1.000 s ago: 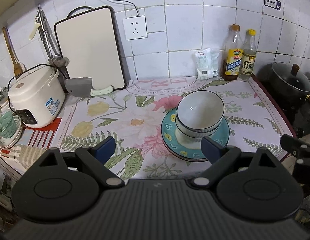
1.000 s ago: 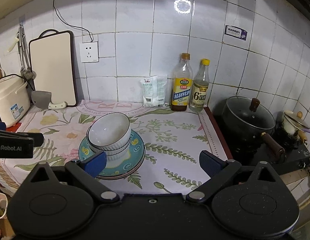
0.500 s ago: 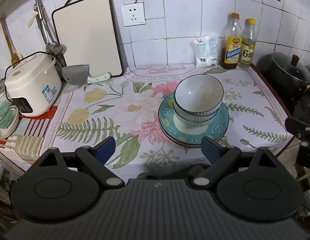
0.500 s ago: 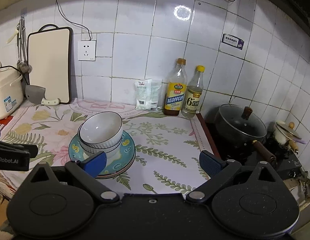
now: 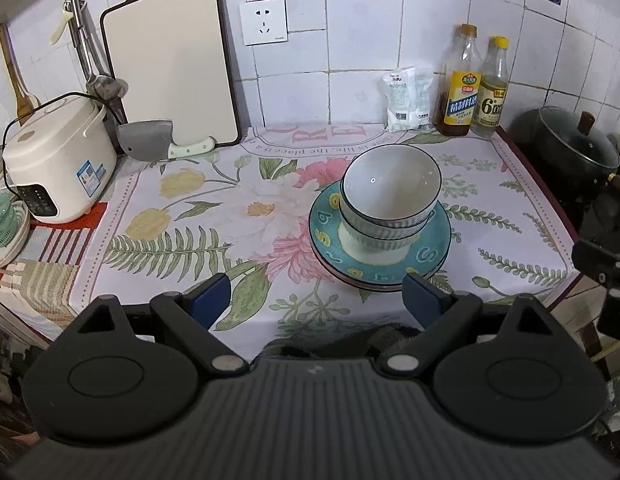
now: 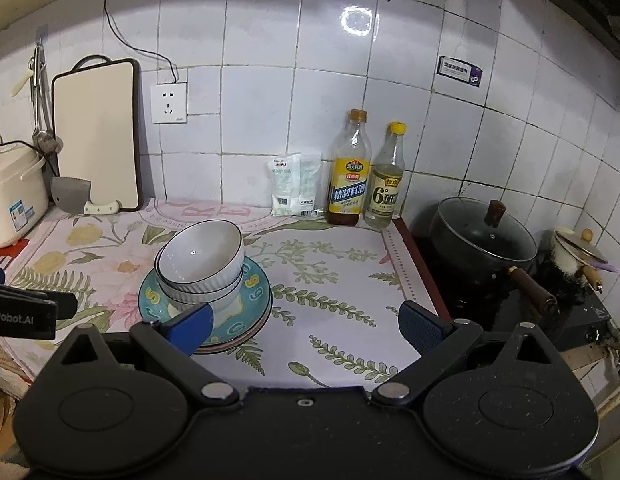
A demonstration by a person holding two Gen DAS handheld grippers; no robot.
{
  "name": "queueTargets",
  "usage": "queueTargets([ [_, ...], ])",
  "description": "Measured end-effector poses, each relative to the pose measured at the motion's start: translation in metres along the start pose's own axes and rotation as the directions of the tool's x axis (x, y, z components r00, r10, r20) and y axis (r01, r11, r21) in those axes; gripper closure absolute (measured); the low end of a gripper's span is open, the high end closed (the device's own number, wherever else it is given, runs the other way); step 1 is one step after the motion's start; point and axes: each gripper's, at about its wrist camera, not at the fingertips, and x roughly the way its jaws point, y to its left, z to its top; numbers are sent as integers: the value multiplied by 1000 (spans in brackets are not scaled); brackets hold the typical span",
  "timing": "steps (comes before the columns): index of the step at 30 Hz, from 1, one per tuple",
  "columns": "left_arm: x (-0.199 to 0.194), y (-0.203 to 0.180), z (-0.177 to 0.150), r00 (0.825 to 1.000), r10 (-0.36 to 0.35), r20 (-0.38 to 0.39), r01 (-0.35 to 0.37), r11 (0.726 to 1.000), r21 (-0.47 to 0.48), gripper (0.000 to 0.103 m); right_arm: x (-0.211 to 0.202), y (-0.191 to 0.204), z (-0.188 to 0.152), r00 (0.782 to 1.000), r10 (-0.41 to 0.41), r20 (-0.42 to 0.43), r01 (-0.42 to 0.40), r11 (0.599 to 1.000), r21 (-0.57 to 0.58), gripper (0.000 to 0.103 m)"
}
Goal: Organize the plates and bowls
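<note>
- Both views have drawn back from the counter since a second ago: the dish stack sits farther from the fingertips and more of the floral cloth shows in front of it, while nothing on the counter has shifted.
- The left gripper point(image 5: 316, 296) has its jaws spread wide with nothing between them, hovering at the near edge of the counter.
- The right gripper point(image 6: 305, 322) is also spread wide and empty; its left blue fingertip overlaps the near rim of the plates in its view, seemingly in front of the stack, not touching it.
- The task's things are already gathered: two ribbed white bowls point(image 5: 392, 190) nested, the top one tilted, standing on a teal plate point(image 5: 430, 254) that rests on a pinkish plate whose rim just shows beneath.
- The stack stands right of centre on the floral tablecloth point(image 5: 213, 216).
- Judged from this, the stacking looks finished; if anything remains, levelling the tilted top bowl would call for a slow, gentle grip on its rim so the stack does not slide.
- Readable writing: the cloth reads "the place is", the clear vinegar bottle point(image 5: 492, 88) shows "6°", and the left gripper's side in the right view reads "Robot.AI".
- The yellow-labelled sauce bottle point(image 5: 462, 80) carries Chinese text too small to read.
</note>
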Motion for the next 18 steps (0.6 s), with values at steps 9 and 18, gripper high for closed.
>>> queueTargets([
  [9, -5, -5, -4, 999, -34, 40, 35, 999, -30, 10, 2, -6, -7, 1000, 15, -2, -15, 1000, 27, 2],
  [18, -6, -7, -7, 998, -31, 58, 34, 999, -39, 10, -3, -6, -9, 1000, 0, 30, -1, 1000, 20, 2],
])
